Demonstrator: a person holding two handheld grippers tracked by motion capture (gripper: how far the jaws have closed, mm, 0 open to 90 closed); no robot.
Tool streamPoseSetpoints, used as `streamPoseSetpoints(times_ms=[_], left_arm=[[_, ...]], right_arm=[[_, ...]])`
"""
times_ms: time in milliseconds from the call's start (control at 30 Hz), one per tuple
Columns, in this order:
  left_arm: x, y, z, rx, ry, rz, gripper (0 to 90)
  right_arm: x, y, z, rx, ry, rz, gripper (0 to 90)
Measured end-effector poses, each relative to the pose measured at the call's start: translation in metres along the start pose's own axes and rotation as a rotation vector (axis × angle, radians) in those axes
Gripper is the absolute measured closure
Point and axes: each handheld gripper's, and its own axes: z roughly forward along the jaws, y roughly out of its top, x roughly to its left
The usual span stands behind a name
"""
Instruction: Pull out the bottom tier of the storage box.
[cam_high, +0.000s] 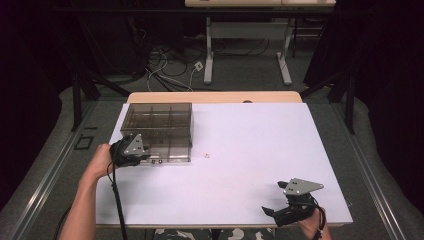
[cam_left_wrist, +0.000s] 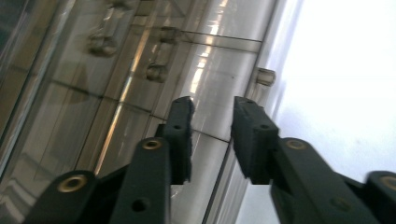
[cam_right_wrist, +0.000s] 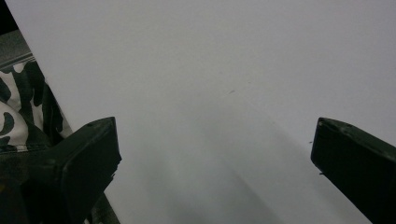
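A smoke-tinted clear compartment box (cam_high: 157, 120) stands at the table's far left with its lid down. My left gripper (cam_high: 150, 156) is at the box's front left corner. In the left gripper view its jaws (cam_left_wrist: 212, 105) stand a little apart over the box's glossy surface (cam_left_wrist: 140, 70), with an edge of the box running under the gap and the pads pressing on nothing. My right gripper (cam_high: 272, 196) rests near the front right edge, jaws spread wide. In the right gripper view it (cam_right_wrist: 212, 144) has bare white tabletop between the jaws.
A tiny pale piece (cam_high: 206, 155) lies on the white table (cam_high: 250, 150) just right of the box. A small clear peg (cam_left_wrist: 265, 76) sticks out at the box's edge. Patterned trousers (cam_right_wrist: 18, 107) show past the table's near edge.
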Motion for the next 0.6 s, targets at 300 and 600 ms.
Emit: streamPoseSetpoints(times_ms=[300, 600], left_arm=[[0.005, 0.001, 0.006, -0.012, 0.064, -0.149, 89.7], [0.006, 0.005, 0.016, 0.013, 0.179, -0.229, 89.7]], right_arm=[[0.001, 0.000, 0.000, 0.002, 0.000, -0.003, 0.5], [0.001, 0.000, 0.001, 0.003, 0.001, -0.004, 0.5]])
